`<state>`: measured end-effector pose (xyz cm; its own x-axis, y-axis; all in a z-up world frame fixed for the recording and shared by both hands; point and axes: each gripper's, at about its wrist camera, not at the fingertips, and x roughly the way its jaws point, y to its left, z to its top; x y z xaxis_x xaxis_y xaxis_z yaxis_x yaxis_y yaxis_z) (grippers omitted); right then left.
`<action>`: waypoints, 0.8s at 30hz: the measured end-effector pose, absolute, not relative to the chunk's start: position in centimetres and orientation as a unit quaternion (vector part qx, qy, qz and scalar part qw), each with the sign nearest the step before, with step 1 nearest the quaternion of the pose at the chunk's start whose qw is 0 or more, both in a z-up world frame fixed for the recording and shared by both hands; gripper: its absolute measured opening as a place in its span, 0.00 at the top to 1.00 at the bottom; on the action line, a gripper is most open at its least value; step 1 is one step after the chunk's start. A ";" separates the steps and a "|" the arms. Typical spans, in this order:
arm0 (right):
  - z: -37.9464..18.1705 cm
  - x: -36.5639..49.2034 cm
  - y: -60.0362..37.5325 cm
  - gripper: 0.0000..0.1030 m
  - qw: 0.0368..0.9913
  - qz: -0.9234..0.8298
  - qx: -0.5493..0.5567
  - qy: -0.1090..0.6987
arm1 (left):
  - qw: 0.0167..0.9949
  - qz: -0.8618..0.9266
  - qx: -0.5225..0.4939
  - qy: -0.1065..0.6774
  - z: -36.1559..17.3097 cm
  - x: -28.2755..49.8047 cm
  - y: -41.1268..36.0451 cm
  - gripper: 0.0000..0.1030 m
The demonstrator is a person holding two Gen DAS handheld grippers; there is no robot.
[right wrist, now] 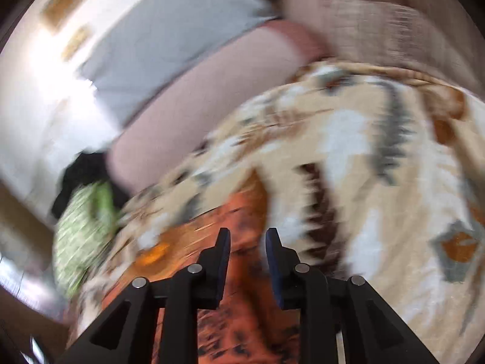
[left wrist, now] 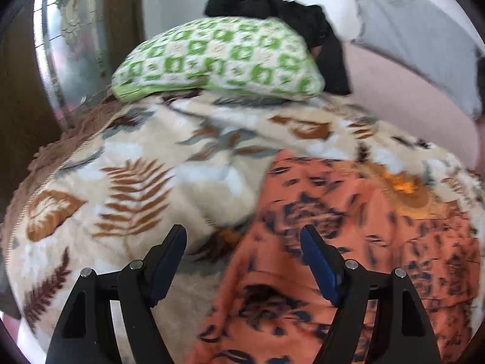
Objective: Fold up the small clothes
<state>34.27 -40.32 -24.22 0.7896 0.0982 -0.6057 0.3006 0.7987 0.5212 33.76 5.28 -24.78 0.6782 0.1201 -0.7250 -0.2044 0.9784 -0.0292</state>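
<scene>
1. an orange garment [left wrist: 318, 273] with dark blue markings is seen spread on a cream blanket [left wrist: 145, 182] printed with brown and grey leaves; the blanket covers a bed.
2. the left gripper [left wrist: 244, 239] is held above the garment's left edge, jaws spread wide, with nothing between its blue pads [left wrist: 318, 261].
3. one left finger is seen over the blanket, the other over the orange garment; whether either touches the cloth cannot be told.
4. a green-and-white patterned cloth bundle [left wrist: 218, 60] is seen beyond the orange garment, resting on the far part of the blanket.
5. a black cloth [left wrist: 303, 27] is seen behind that bundle and touching it.
6. a pinkish sheet [left wrist: 409, 97] and a grey pillow [left wrist: 418, 39] are seen beyond the orange garment, to its right.
7. in the right wrist view, heavily blurred, the right gripper [right wrist: 248, 236] is seen over the orange garment [right wrist: 236, 303], jaws parted by a narrower gap and nothing held.
8. in that view the blanket [right wrist: 379, 182] is seen to the right of the garment, and the green-and-white bundle [right wrist: 81, 236] to its left.
</scene>
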 end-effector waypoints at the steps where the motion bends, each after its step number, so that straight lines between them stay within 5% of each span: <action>1: -23.9 34.7 -39.0 0.75 0.898 -0.032 0.289 0.331 | 0.914 0.083 -0.046 0.394 -24.8 33.8 4.7 0.24; 9: -29.5 38.1 -32.4 0.74 0.850 -0.015 0.187 0.492 | 0.866 0.075 -0.019 0.494 -29.4 35.8 2.9 0.23; 15: -26.4 37.5 -32.4 0.74 0.881 -0.005 0.185 0.434 | 0.878 0.073 -0.018 0.473 -28.4 35.7 2.7 0.24; 19: -30.0 38.8 -32.0 0.73 0.839 0.017 0.178 0.514 | 0.870 0.067 0.019 0.488 -30.0 36.1 1.9 0.21; 24: -28.1 38.0 -31.4 0.73 0.856 0.035 0.174 0.486 | 0.882 0.064 -0.016 0.467 -28.0 34.9 2.5 0.21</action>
<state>38.03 -31.40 -28.13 0.5249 0.2294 -0.8197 0.1092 0.9369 0.3322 34.88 2.52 -27.99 0.5553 0.0974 -0.8260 -0.1281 0.9913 0.0307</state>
